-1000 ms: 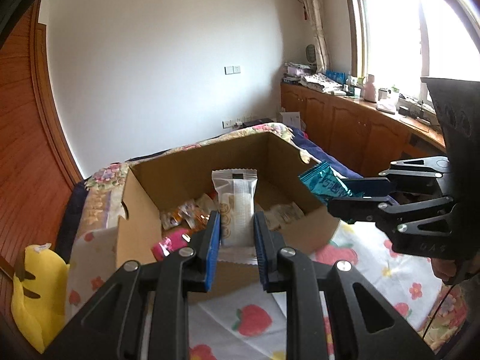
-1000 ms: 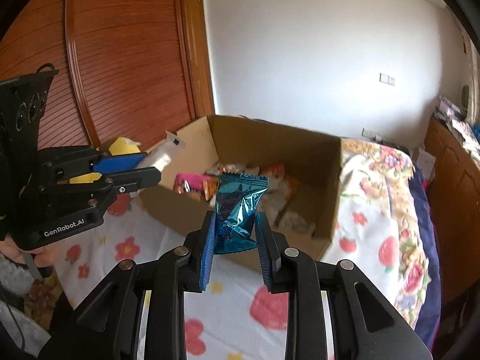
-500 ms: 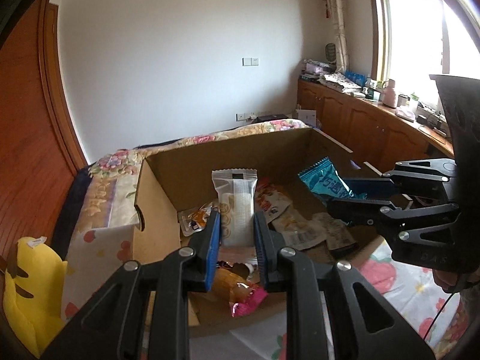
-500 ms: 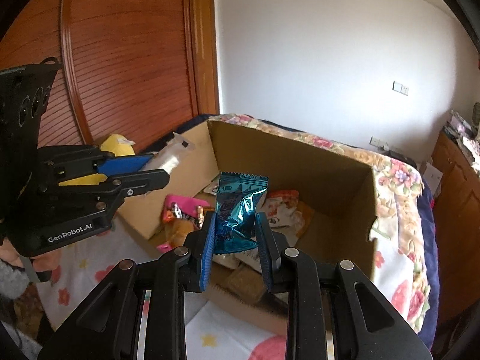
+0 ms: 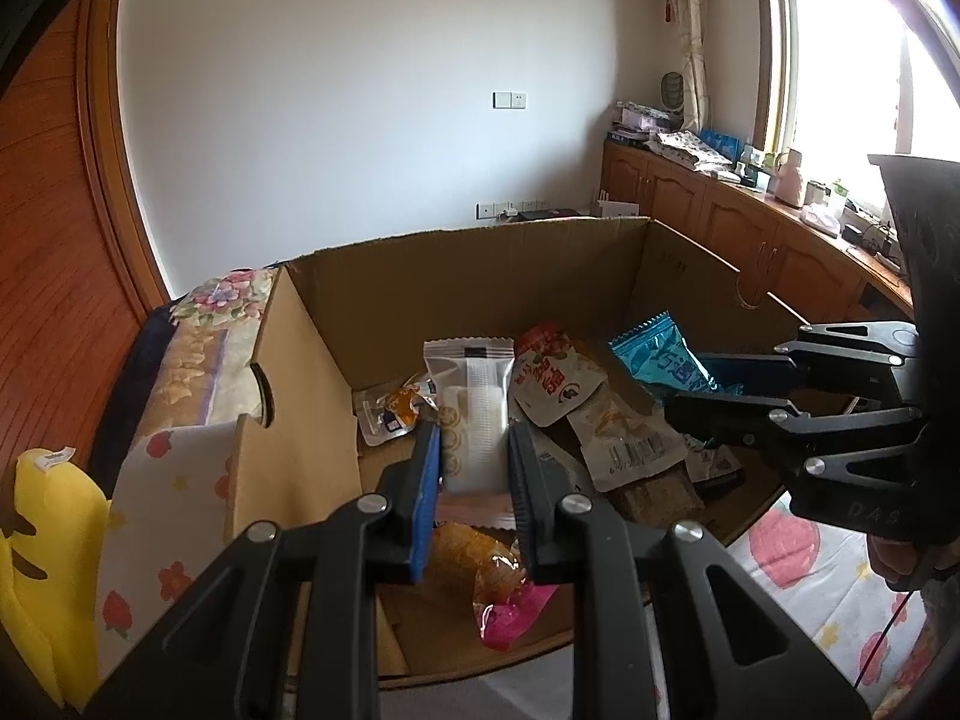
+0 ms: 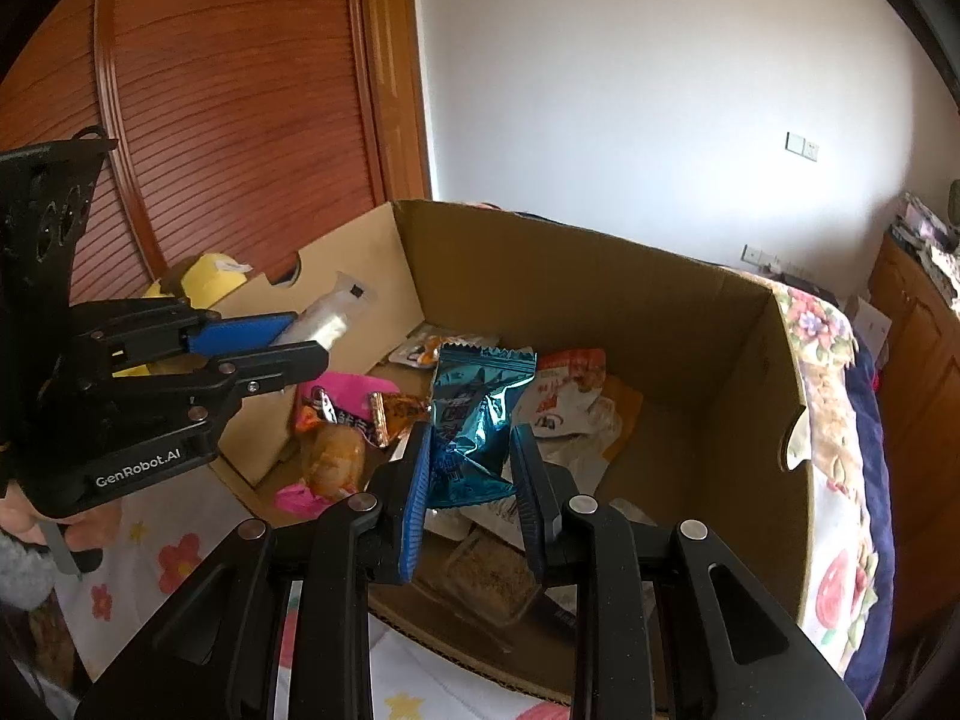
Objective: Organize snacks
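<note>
— What does the left gripper (image 5: 474,462) have?

— A white snack packet (image 5: 474,414), standing upright between its blue-padded fingers (image 5: 427,480), which are clamped on the lower half of it. It hangs over the near left part of the open cardboard box (image 5: 468,288).

— And the right gripper (image 6: 471,480)?

— Its fingers (image 6: 417,492) are closed on a crinkled teal foil packet (image 6: 474,420), also held upright, over the near right part of the same box. In the left wrist view that gripper comes in from the right, the teal packet sticking out toward the box's middle.

— What lies in the box already?

— A loose heap of snacks on the bottom: a red-and-white pouch (image 5: 555,381) toward the far side, a small clear packet with orange contents (image 5: 390,411) at the far left, a tan wrapped piece with a pink end (image 5: 480,570) at the near left, a brown crumbly bar in clear wrap (image 6: 489,576) near the front wall, and pale wrappers in between.

— Where does the box sit?

— On a bed covered by a white sheet printed with strawberries and flowers (image 5: 798,552). A yellow plush toy (image 5: 36,552) lies just left of the box, beyond its side wall with the handle cutout. Wooden cabinets (image 5: 720,210) run along the right wall under the window.
</note>
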`<state>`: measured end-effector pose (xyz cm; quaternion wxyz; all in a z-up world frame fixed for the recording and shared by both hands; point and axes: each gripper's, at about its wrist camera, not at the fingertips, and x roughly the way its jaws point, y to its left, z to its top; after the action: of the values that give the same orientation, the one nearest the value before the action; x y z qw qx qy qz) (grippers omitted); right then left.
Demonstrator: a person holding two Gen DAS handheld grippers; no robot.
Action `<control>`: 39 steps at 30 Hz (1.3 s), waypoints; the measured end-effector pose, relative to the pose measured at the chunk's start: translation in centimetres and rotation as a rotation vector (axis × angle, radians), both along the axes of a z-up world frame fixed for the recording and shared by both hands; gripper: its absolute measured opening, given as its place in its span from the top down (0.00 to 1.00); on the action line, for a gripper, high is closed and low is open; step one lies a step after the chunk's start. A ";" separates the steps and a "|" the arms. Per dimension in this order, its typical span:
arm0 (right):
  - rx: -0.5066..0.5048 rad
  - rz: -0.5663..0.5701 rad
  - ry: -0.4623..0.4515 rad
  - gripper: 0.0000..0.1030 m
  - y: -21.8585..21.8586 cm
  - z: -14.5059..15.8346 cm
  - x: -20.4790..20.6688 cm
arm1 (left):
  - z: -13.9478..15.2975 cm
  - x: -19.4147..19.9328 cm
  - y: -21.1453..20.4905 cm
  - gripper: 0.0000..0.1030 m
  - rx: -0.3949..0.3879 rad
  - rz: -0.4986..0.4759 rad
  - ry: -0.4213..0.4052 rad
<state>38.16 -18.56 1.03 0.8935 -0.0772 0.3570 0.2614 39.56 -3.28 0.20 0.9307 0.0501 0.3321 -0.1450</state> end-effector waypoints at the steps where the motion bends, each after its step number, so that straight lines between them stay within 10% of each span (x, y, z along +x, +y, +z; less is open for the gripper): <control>1: -0.002 -0.001 0.001 0.76 0.0 0.0 0.0 | -0.1 0.0 -0.1 0.80 0.002 0.001 0.000; 20: 0.025 -0.052 -0.007 0.71 -1.0 0.1 -0.1 | -0.3 -0.6 0.1 0.74 -0.007 0.014 -0.009; 39: 0.046 -0.121 -0.089 0.70 -2.9 5.0 -14.1 | 5.6 -15.8 0.0 0.74 -0.005 0.003 -0.105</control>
<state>24.06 -21.43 6.00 0.9242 -0.0466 0.3148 0.2112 23.80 -3.28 5.77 0.9472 0.0548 0.2823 -0.1416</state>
